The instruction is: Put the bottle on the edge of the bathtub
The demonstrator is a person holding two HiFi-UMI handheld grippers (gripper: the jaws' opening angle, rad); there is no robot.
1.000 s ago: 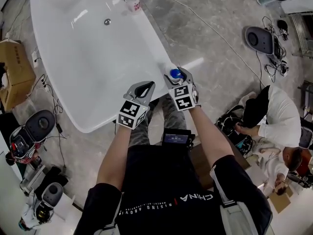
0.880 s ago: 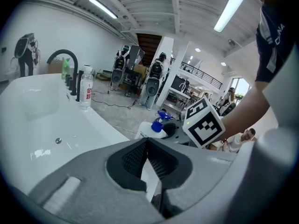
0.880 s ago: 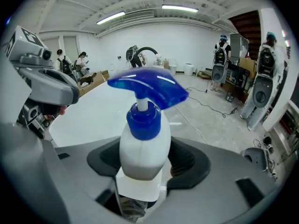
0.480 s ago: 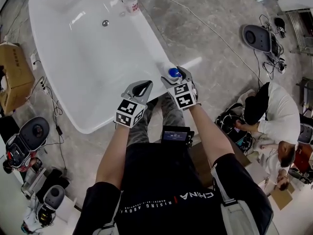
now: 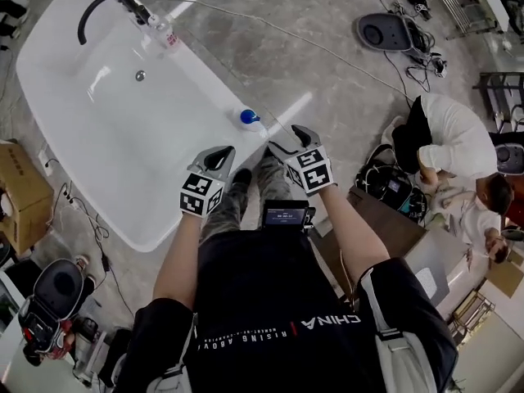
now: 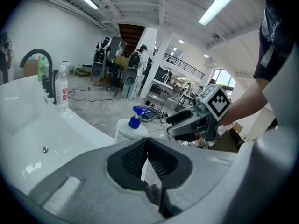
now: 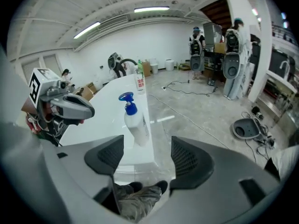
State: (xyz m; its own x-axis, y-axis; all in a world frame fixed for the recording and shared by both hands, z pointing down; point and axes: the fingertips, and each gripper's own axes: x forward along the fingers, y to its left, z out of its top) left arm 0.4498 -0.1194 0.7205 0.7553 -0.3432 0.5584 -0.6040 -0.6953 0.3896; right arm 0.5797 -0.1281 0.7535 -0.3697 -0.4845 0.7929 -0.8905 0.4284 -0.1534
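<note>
Bright, even indoor light falls from ceiling strip lights [image 6: 219, 6], seen at 11 and 1 o'clock in the left gripper view and at 12 o'clock in the right. The white bathtub [image 5: 98, 146] shows soft glare patches, and the polished floor [image 5: 344, 23] carries bright streaks. Both gripper views bulge fisheye-fashion, with black corners. Shadows are faint.

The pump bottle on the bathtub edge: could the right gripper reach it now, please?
Probably yes: the right gripper, its jaws just opened and empty, points at the pump bottle with nothing in between.
</note>
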